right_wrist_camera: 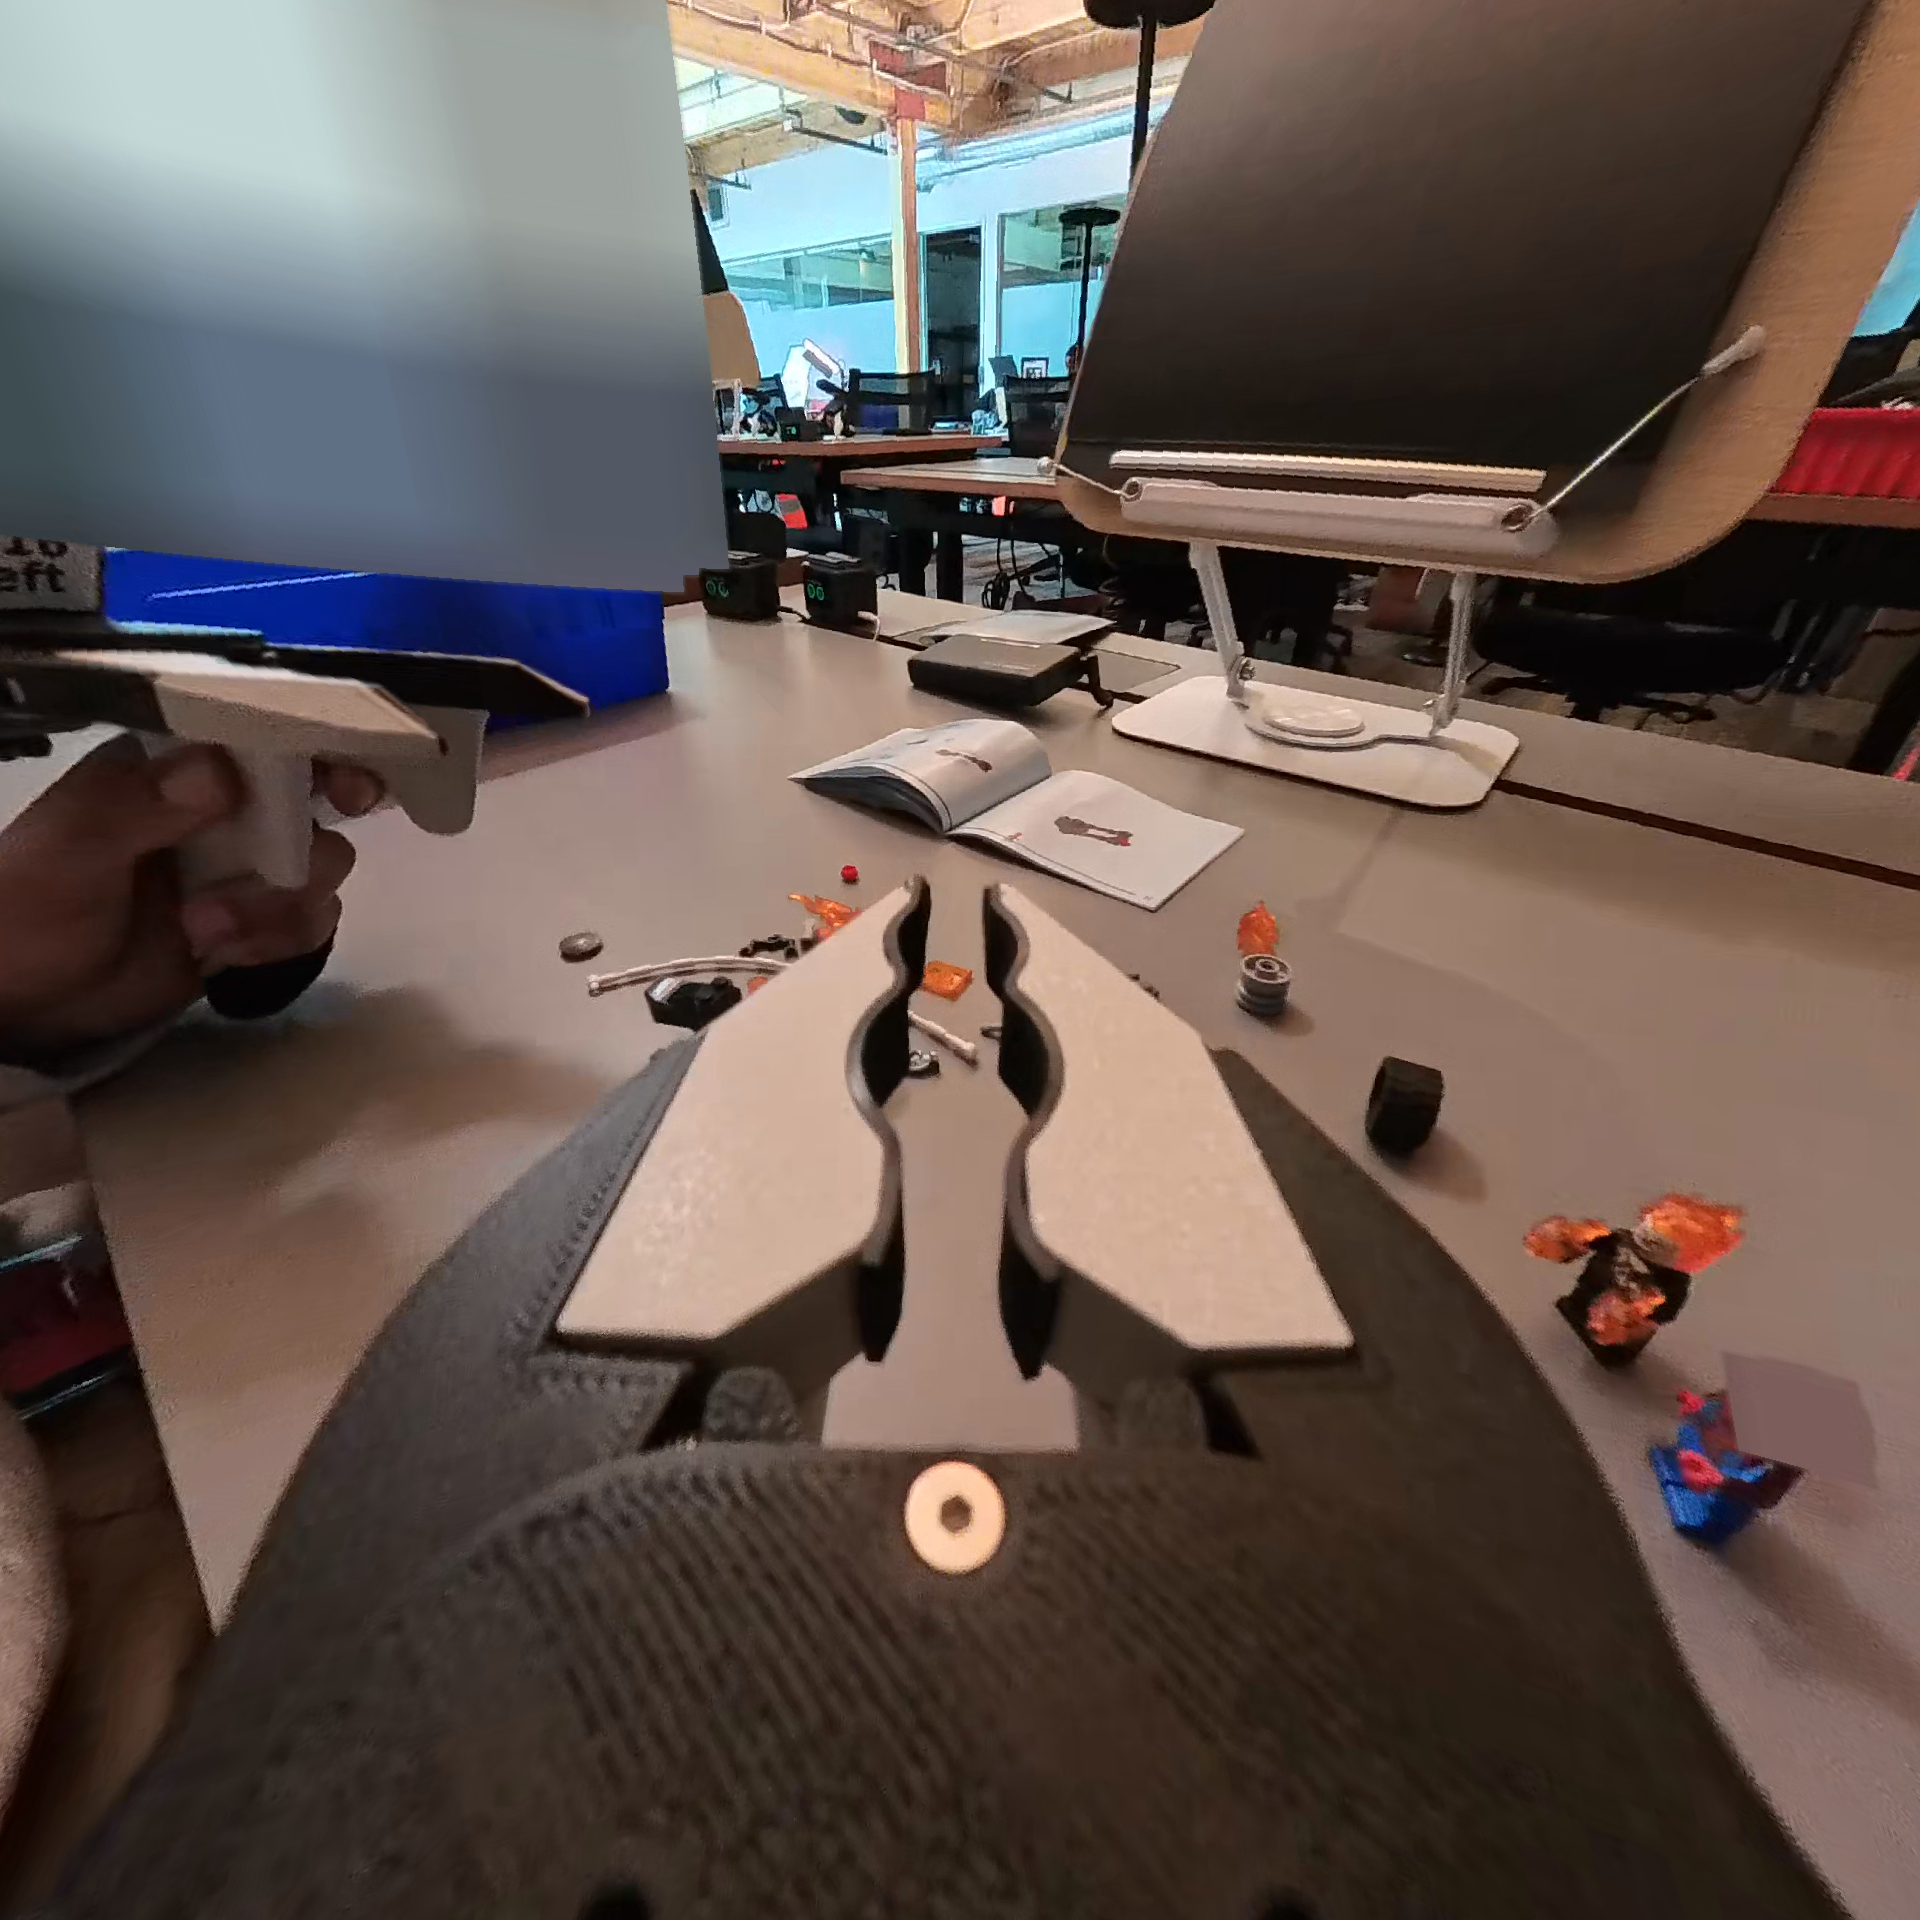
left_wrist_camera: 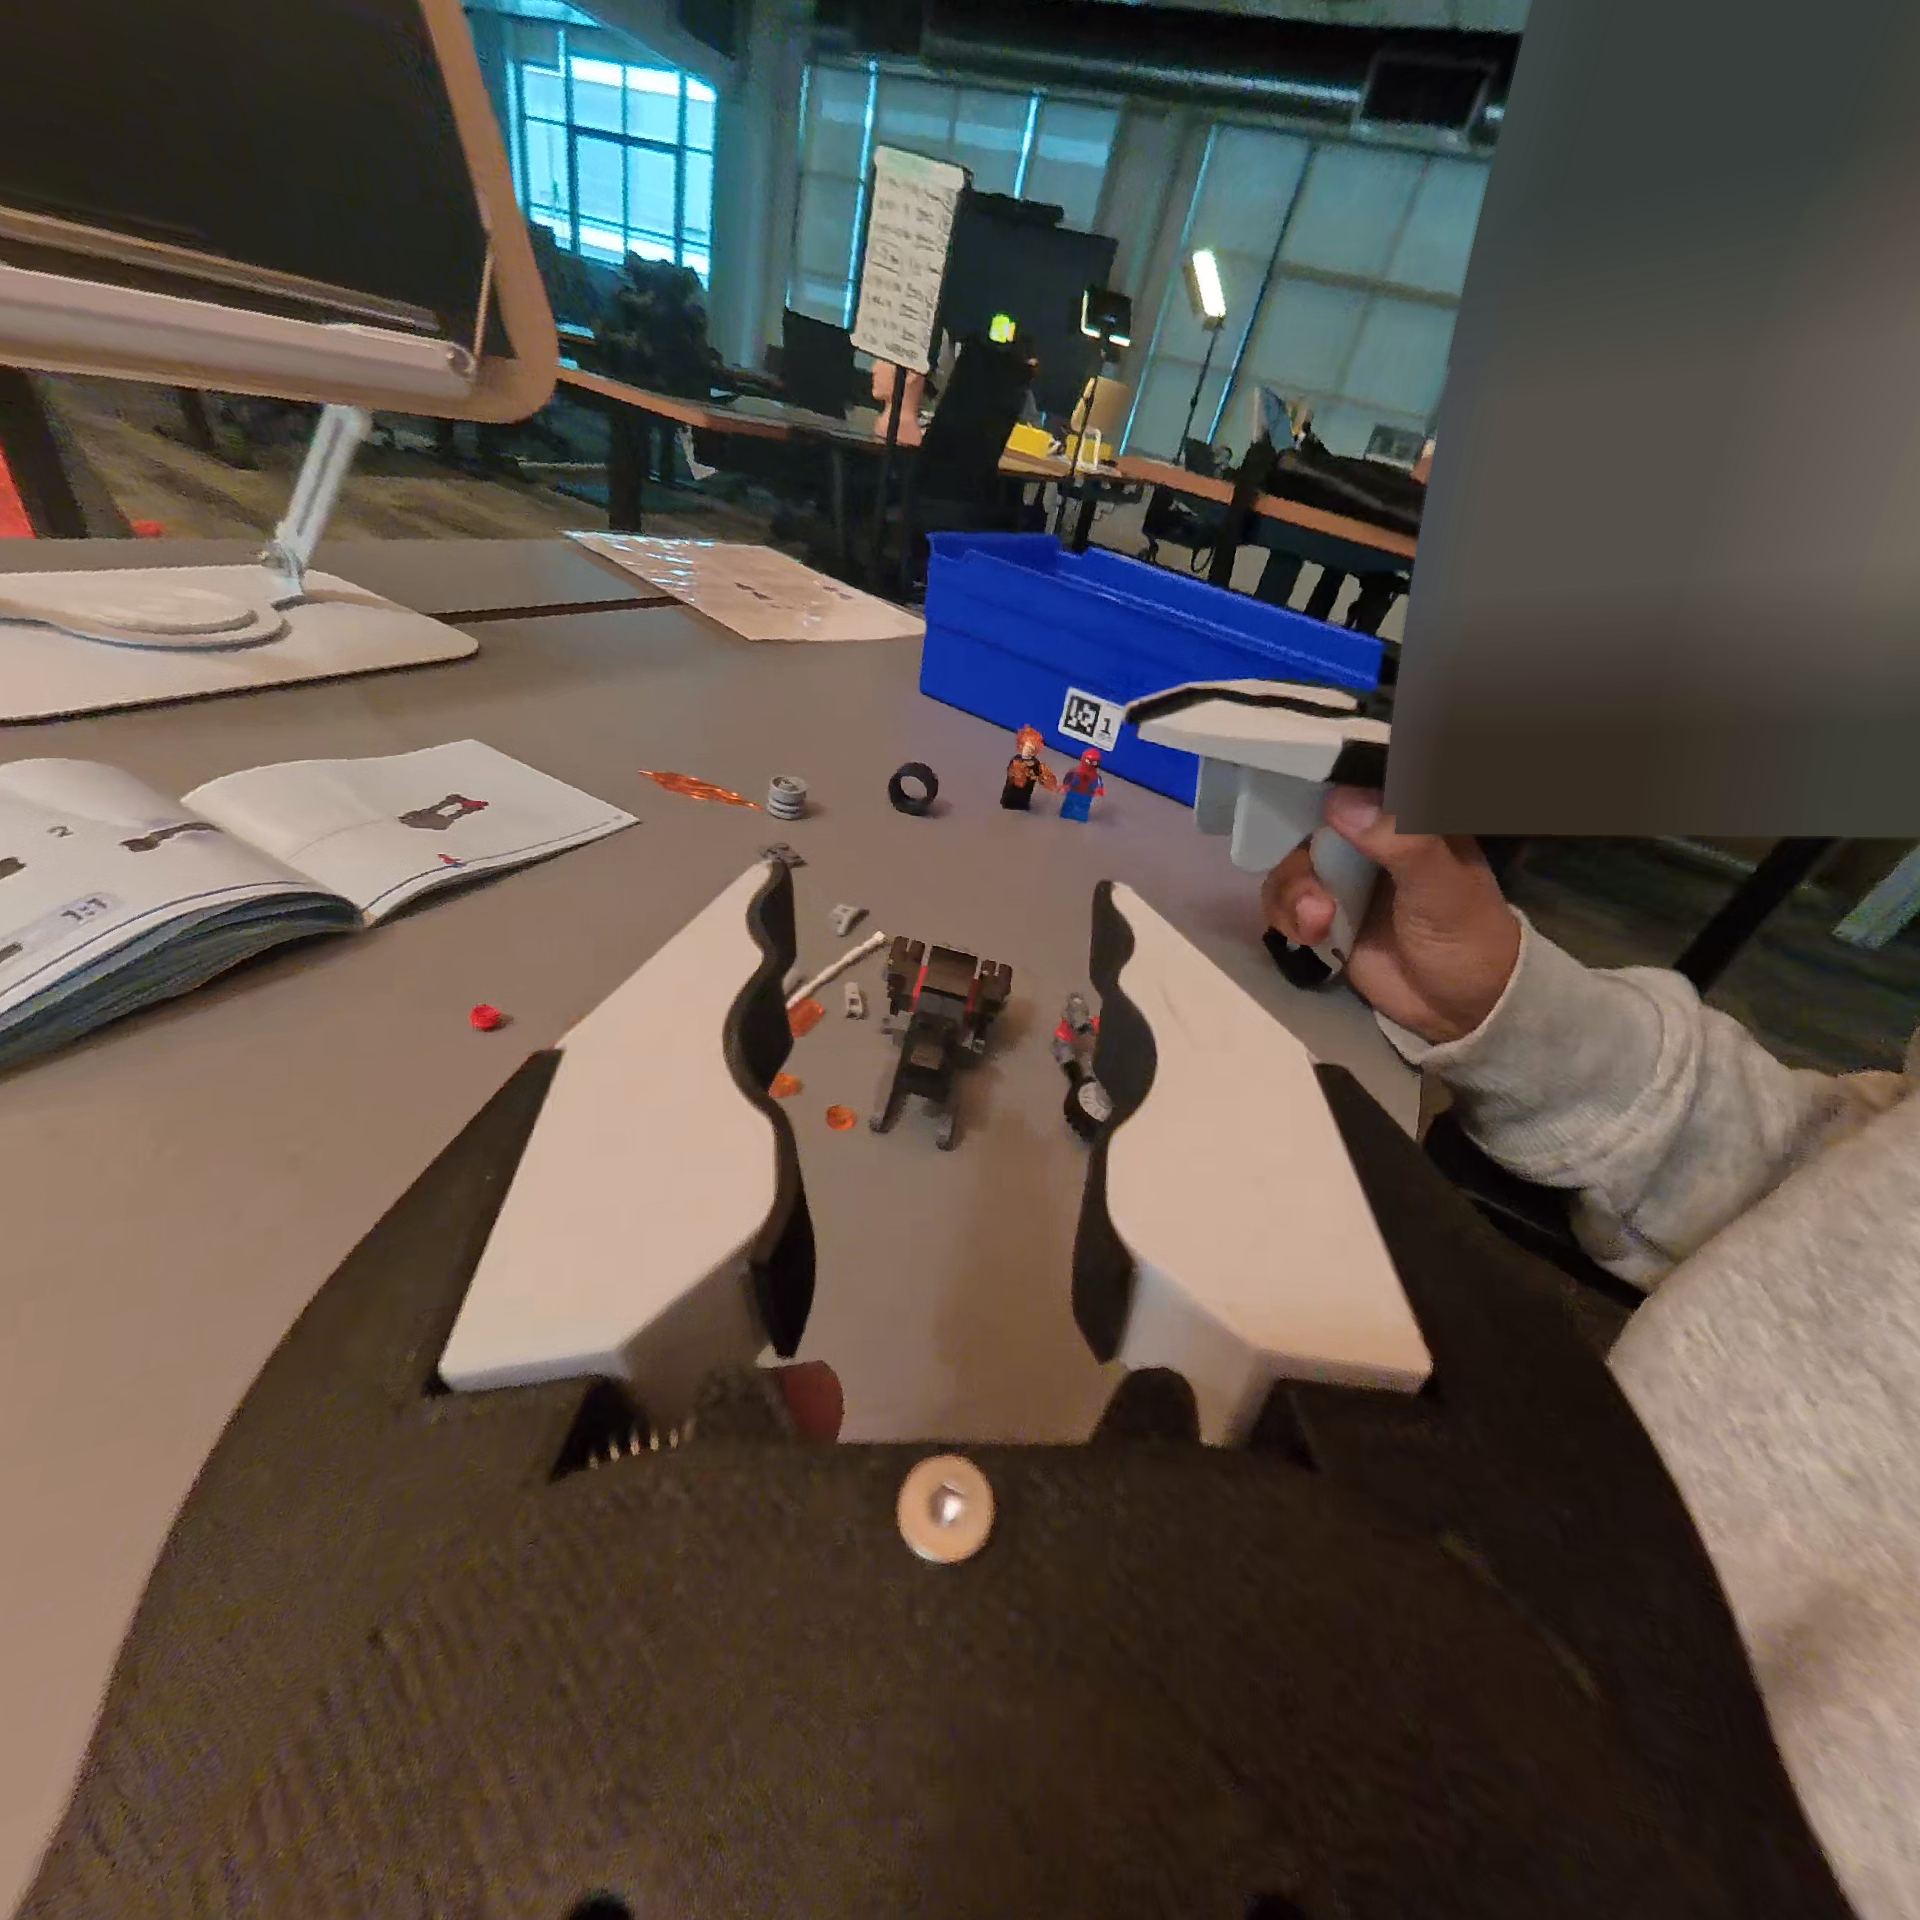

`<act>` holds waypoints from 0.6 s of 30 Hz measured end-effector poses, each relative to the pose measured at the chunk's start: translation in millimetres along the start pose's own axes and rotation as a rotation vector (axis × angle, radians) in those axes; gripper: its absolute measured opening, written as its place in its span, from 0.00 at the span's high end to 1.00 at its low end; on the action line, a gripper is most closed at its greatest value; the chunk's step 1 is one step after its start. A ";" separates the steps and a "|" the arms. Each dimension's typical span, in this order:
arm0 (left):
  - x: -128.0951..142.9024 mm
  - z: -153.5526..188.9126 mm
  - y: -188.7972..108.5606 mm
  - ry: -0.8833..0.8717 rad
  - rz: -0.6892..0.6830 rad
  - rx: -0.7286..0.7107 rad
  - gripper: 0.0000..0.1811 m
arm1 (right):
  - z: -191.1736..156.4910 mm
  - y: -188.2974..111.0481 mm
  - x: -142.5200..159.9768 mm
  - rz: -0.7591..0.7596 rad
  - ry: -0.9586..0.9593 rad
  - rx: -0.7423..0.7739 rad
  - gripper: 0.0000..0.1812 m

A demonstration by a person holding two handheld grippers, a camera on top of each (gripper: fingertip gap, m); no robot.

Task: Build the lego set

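A small black Lego build [left_wrist_camera: 940,1023] with red trim stands on the grey table [left_wrist_camera: 312,1195], between the tips of my left gripper [left_wrist_camera: 940,883], which is wide open and empty just above the table. A wheel part [left_wrist_camera: 1081,1070] lies by its right finger. Orange bits [left_wrist_camera: 840,1117], a white string [left_wrist_camera: 836,966] and grey bits lie beside the build. My right gripper [right_wrist_camera: 956,896] hovers over the loose parts with only a narrow gap between its fingers, holding nothing. An orange tile [right_wrist_camera: 948,982] shows through the gap. The right gripper also shows in the left wrist view [left_wrist_camera: 1132,712].
A black tyre [left_wrist_camera: 912,788], a grey rim [left_wrist_camera: 787,797] and two minifigures [left_wrist_camera: 1027,769] [left_wrist_camera: 1081,787] stand behind the build. A blue bin [left_wrist_camera: 1122,644] is at the back right. An open booklet [left_wrist_camera: 312,842] and a tablet stand [left_wrist_camera: 208,634] are at the left. Some 15 centimetres of space lies between my two pairs of fingers.
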State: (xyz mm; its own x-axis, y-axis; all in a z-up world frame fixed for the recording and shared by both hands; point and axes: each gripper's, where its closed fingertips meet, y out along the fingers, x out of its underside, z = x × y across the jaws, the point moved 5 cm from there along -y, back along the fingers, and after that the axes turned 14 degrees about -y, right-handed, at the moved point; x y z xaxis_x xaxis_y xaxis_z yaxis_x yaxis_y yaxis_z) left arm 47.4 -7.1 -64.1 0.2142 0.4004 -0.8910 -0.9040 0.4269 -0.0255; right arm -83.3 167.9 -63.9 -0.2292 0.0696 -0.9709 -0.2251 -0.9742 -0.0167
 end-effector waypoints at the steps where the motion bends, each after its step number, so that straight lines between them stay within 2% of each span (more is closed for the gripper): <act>1: -1.7 -3.1 -1.7 -0.005 0.003 -0.007 0.69 | -0.8 0.7 0.4 -0.007 -0.006 -0.002 0.96; 10: -11.6 -54.1 -23.6 0.080 -0.071 -0.235 0.69 | -0.3 2.2 1.6 -0.016 -0.002 -0.007 0.95; 18: -15.3 -69.2 -21.7 -0.098 -0.066 -0.147 0.69 | 5.0 1.9 2.4 -0.011 0.037 0.006 0.95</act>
State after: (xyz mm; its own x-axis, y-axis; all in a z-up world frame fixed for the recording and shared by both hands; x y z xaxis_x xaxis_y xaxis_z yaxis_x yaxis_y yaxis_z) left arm 38.1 -78.5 -81.2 0.3033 0.4558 -0.8368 -0.9297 0.3342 -0.1550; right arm -89.0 167.3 -65.1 -0.1915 0.0723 -0.9788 -0.2333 -0.9721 -0.0261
